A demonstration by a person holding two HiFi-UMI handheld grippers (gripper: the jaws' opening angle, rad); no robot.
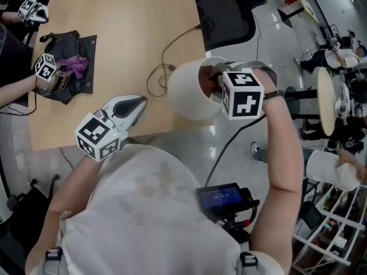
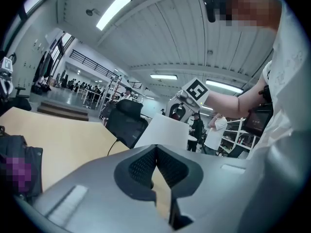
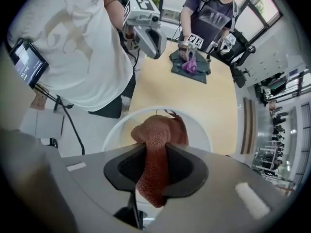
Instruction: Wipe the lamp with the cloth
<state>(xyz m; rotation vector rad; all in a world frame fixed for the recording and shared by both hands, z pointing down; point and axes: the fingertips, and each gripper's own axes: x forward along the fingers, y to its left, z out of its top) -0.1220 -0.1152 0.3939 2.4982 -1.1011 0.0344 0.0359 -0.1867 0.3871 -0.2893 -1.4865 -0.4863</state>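
table (image 1: pixel 114 33) wooden, ahead of left jaws | black chair (image 1: pixel 226 10) beyond left jaws, past table edge | black cable (image 1: pixel 166 62) looped near left jaws; dark garment (image 1: pixel 80 42), purple rag (image 1: pixel 74 66) well left

I wear a white T-shirt (image 1: pixel 143 211) with short sleeves. My left gripper (image 1: pixel 139 102) is smooth and grey, with a cube (image 1: pixel 97 136) of black-and-white squares on it.

The cloth (image 3: pixel 158 140) sits in the lamp (image 1: pixel 189 96) (table's (image 1: pixel 114 22) near right corner), left tool (image 1: pixel 139 101) to its left.
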